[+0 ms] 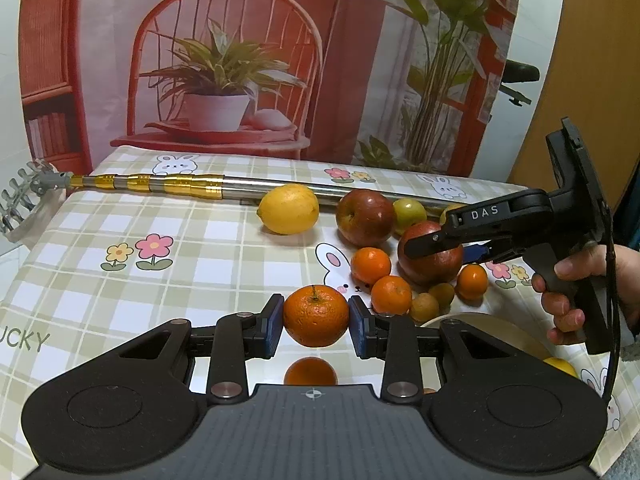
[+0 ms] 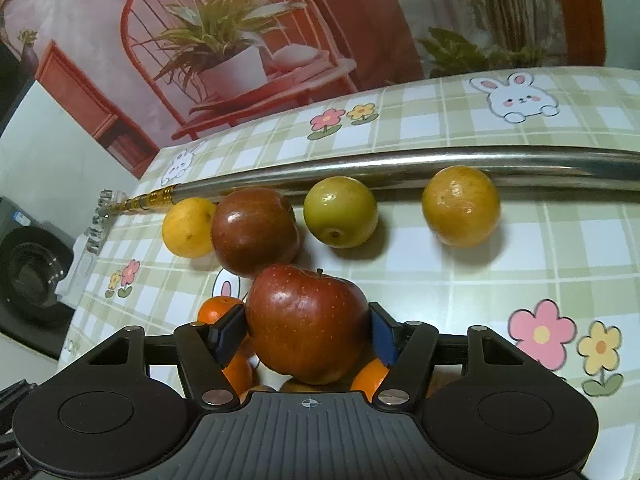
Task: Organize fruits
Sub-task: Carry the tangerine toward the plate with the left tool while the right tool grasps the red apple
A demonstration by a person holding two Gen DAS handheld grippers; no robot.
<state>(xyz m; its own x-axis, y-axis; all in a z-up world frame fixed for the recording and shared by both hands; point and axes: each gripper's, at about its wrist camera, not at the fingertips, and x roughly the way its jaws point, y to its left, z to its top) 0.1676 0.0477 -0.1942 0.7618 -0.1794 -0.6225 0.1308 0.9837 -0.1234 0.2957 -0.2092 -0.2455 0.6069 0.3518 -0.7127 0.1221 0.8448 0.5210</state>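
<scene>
Fruit lies scattered on a checked tablecloth printed with rabbits and flowers.

Left gripper: blue pads pressed on both sides of an orange, stem end up. The pictures do not settle whether the orange is lifted or resting on the cloth.

Right gripper: fingers closed against the flanks of a red apple, stem up. In the left wrist view the same gripper reaches in from the right over that apple, with a person's hand on its handle.

Around the held apple: small oranges lie close beside and below it; a second red apple sits just behind it, apparently touching a lemon on its left. A greenish round fruit sits to the right of the second apple, and a yellow-brown round fruit farther right, apart from the others.

Behind the fruit a metal telescopic pole with gold bands lies across the cloth, a pronged head at its left end. The lemon and greenish fruit sit just beside it.

A pale bowl rim shows at lower right in the left wrist view.
</scene>
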